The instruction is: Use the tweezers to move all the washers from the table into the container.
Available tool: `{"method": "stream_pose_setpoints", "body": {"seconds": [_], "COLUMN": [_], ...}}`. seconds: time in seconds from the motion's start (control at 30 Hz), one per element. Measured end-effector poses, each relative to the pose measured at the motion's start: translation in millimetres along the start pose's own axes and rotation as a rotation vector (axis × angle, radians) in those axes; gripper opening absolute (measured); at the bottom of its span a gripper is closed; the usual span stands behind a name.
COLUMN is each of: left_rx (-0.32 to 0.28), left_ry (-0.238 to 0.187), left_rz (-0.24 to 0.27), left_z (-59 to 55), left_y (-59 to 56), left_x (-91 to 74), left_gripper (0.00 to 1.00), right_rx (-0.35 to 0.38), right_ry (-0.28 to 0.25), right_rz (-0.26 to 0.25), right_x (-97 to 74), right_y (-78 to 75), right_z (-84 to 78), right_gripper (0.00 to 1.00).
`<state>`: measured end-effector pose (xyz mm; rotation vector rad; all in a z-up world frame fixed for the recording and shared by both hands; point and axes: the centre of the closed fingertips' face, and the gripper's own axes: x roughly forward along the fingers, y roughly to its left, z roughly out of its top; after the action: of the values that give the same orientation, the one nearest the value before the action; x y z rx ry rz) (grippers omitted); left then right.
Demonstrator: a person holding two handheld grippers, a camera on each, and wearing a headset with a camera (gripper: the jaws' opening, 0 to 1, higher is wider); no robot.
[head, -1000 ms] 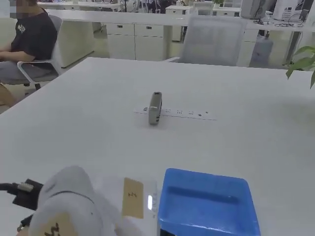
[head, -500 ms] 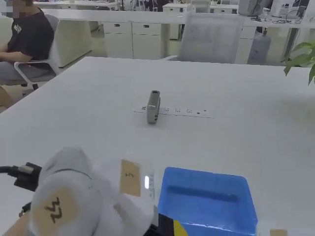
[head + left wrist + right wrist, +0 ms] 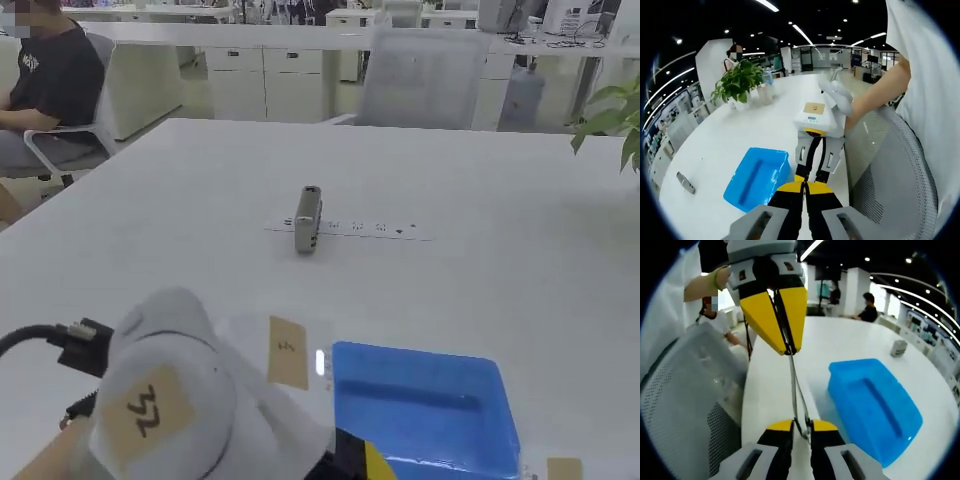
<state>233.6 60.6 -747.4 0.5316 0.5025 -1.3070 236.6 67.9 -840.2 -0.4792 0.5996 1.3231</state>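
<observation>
Along the near edge of the white tabletop [image 3: 480, 250], the two tools face each other tip to tip. In the right gripper view, the right hand-held gripper [image 3: 801, 427] has its yellow-tipped jaws drawn close together on one end of the thin metal tweezers [image 3: 794, 385]. The tweezers run straight ahead from there, above the tabletop edge. Their far end disappears between the yellow jaws of the left hand-held gripper [image 3: 805, 184], which come together in a point around it, so both tools are clamped on the tweezers at once. A bare forearm shows behind each tool in the opposite gripper view.

Just beside the tweezers, further in on the tabletop, stands the blue container [image 3: 872, 407], a rectangular plastic tub with its open side up. It lies to the right in the right gripper view and to the left in the left gripper view. In the head view it sits at the bottom, right next to the white body of the left tool.

Well beyond the tub, near the middle of the tabletop, a small grey device [image 3: 308, 220] stands at one end of a flush socket strip [image 3: 370, 229]. A potted plant [image 3: 740, 85] sits at the far right end. A mesh office chair [image 3: 890, 170] is close behind the person, and another person [image 3: 50, 80] sits at the far left.
</observation>
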Motion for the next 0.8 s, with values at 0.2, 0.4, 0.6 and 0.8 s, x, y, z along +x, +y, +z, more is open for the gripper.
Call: {"method": "stream_pose_setpoints", "body": {"seconds": [0.2, 0.4, 0.6, 0.8], "left_rx": [-0.028, -0.049, -0.343, -0.514], "left_ry": [-0.012, -0.004, -0.157, -0.300], "left_rz": [-0.021, -0.041, 0.044, 0.226], "left_z": [3.7, 0.5, -7.9, -20.1], "left_y": [1.9, 1.3, 9.8, 8.6], "left_x": [4.5, 12.7, 8.0, -18.7], "left_gripper": [0.00, 0.00, 0.10, 0.44], "right_rx": [-0.006, -0.088, -0.009, 0.191], "right_ry": [-0.052, -0.015, -0.026, -0.113], "right_rz": [0.052, 0.118, 0.105, 0.045], "right_x": [-14.2, -10.9, -11.4, -15.3], "right_y": [3.2, 3.9, -1.5, -14.2], "right_z": [25.1, 24.6, 23.4, 22.7], "right_gripper": [0.16, 0.03, 0.02, 0.02]}}
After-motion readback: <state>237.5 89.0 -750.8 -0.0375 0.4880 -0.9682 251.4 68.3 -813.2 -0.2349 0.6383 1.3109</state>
